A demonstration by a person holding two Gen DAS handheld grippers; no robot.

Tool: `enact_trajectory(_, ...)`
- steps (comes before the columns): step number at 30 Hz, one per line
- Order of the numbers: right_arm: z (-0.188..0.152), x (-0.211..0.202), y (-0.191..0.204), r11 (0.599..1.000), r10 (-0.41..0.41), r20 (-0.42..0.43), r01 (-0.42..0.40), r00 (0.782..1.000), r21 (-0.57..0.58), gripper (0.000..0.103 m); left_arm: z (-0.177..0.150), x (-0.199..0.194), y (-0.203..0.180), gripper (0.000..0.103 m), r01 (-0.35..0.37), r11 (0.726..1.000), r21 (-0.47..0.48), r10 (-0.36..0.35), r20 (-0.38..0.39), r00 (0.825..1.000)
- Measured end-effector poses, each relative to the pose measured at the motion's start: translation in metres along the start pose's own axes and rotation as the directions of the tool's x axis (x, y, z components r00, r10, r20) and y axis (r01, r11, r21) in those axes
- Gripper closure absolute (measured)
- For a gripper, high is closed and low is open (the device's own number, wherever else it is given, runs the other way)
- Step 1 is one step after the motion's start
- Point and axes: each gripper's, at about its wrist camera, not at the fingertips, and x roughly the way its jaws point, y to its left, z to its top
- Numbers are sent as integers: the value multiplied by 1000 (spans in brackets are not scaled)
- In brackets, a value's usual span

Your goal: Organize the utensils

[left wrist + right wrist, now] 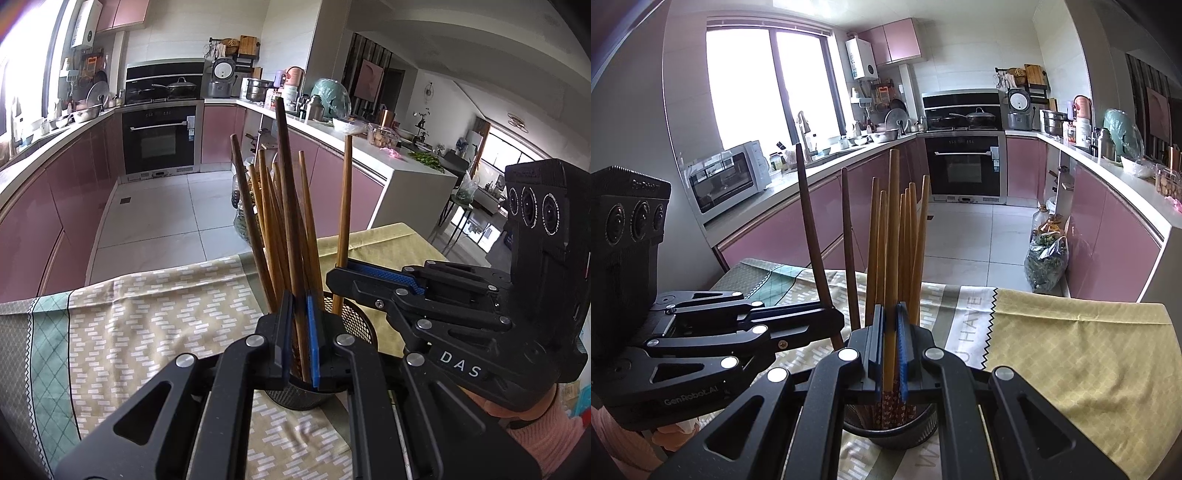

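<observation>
Gripping one chopstick apiece, both grippers hover over the same black mesh holder (354, 321) on the cloth-covered surface (147, 314). The left gripper (300, 332) has its fingers clamped on a dark brown chopstick (286, 192) that stands taller than the rest; the right gripper (890, 345) has its fingers pinched tight on a light bamboo chopstick (894, 221). Both sticks stand nearly upright, lower ends down inside the holder, where the bundle of other chopsticks (908, 236) already sits, fanned out and leaning every which way.

And it's crowded in there! From the left wrist view you can see the right gripper (341, 275) reaching in from the side, just beside the cluster, and from the right wrist view the left gripper (834, 317) mirrors it. Two tools over one small holder is the first worry: a careless sideways move could knock them together.

Second worry: the holder looks light and sits on a loose cloth. Push a held stick down at an angle, or let it wedge against its neighbours, and the whole thing could tip or slide, spilling the lot.

Third: letting go too high. A stick released before its tip is seated may bounce, lean out over the rim, or lever another one loose.
</observation>
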Motion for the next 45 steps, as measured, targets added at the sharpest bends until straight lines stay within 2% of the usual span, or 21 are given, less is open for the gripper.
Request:
enact_trajectory(19,0,3,-2,1000,7,8,-7,1000,24,95,-6,24,8,94,-34,999,-20,33,-46,998)
enact_trajectory(22,-2,1,-1,1000,11,11,-11,1000,23,93,-7,19,8,84,-45,999,-21,44,-34,998)
enact_trajectory(24,-5,-2,0,1000,12,19,-13,1000,26,84,-10,13,10,74,-61,998,-21,61,-19,998)
enact_trajectory(26,-7,-5,2,999,15,26,-16,1000,28,81,-13,5,11,68,-76,997,-25,76,0,997)
enact_trajectory(29,-12,-11,4,999,20,33,-21,999,30,77,-18,-11,16,52,-116,992,-39,118,37,992)
enact_trajectory(31,-15,-16,5,999,21,41,-22,999,32,68,-22,-23,19,44,-147,988,-46,150,64,987)
enact_trajectory(33,-19,-20,9,999,20,53,-22,998,33,56,-28,-35,22,29,-186,981,-62,191,88,978)
enact_trajectory(34,-21,-22,11,999,18,57,-20,998,33,53,-32,-41,24,27,-202,977,-62,208,101,973)
enact_trajectory(35,-24,-25,13,999,11,64,-13,998,32,46,-35,-47,24,23,-218,974,-60,223,109,969)
enact_trajectory(36,-27,-27,14,999,6,74,-8,997,33,38,-38,-52,26,15,-236,970,-64,242,119,963)
enact_trajectory(38,-33,-33,19,999,-3,92,0,996,34,32,-47,-65,28,5,-270,960,-75,279,150,949)
enact_trajectory(39,-36,-35,21,999,-14,101,11,995,30,25,-50,-71,29,5,-289,954,-80,298,162,941)
enact_trajectory(41,-41,-40,26,999,-38,118,36,992,24,18,-59,-79,33,5,-313,946,-89,324,167,931)
enact_trajectory(45,-54,-46,40,997,-79,146,80,986,0,7,-78,-96,41,5,-359,925,-124,377,183,908)
